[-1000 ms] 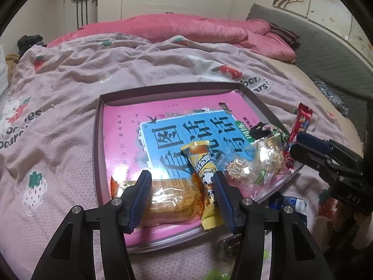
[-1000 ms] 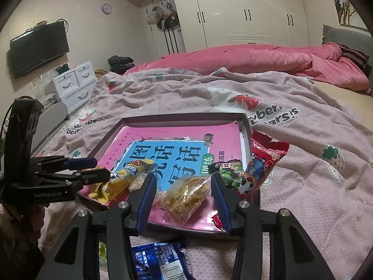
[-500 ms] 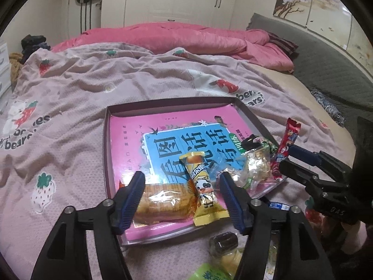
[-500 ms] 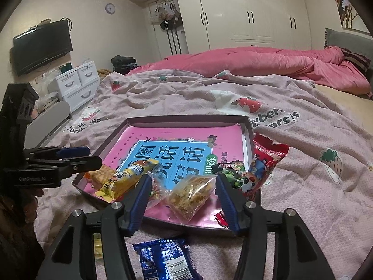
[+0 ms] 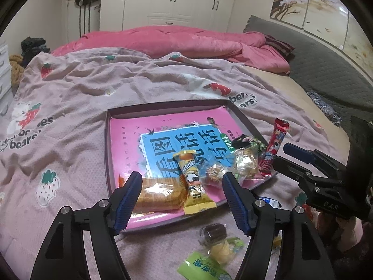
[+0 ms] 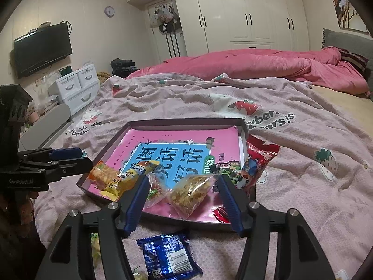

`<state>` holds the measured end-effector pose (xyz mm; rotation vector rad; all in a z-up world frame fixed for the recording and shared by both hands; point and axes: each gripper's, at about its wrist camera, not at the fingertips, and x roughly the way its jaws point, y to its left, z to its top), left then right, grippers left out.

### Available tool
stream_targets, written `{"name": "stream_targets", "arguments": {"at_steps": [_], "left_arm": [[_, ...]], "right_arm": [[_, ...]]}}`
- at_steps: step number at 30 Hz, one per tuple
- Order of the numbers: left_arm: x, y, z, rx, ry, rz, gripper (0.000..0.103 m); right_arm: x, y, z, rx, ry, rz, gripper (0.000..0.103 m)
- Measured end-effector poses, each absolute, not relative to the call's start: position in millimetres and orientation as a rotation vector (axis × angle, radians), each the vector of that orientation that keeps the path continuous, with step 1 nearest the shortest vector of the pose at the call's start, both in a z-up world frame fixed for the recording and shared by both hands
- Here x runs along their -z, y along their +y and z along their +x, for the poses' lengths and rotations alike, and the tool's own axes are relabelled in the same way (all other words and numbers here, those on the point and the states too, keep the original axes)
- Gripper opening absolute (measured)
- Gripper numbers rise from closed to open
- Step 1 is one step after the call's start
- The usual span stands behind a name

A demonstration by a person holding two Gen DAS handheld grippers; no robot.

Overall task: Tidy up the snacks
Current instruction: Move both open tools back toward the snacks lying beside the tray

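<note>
Soft bedding (image 5: 77, 144) tilts my tray (image 5: 107, 154); left gripper (image 5: 181, 192) is opening, right gripper (image 6: 183, 192) half-wide, both empty. Near-edge packets (image 5: 160, 193) could slide off if nudged.

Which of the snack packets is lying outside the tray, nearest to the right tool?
The dark blue foil packet with a barcode. It lies on the pink blanket, in front of the tray; the others rest in it.

My left gripper (image 5: 181, 200) spreads off the orange biscuit pack (image 5: 159, 194) and lifts — right gripper (image 6: 181, 200) widens too, clear of the granola bag (image 6: 191, 192).
</note>
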<state>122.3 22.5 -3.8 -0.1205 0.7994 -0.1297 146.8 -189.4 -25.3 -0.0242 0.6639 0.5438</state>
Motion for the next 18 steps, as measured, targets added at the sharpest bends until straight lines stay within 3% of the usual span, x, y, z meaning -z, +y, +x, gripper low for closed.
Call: {"name": "stream_targets", "arguments": {"at_steps": [18], "left_arm": [[-0.7, 13.3, 102.9, 0.158, 0.8, -0.1, 0.073]], "right_arm": [[21.9, -192.7, 131.1, -0.535, 0.676, -0.026, 0.061]]}}
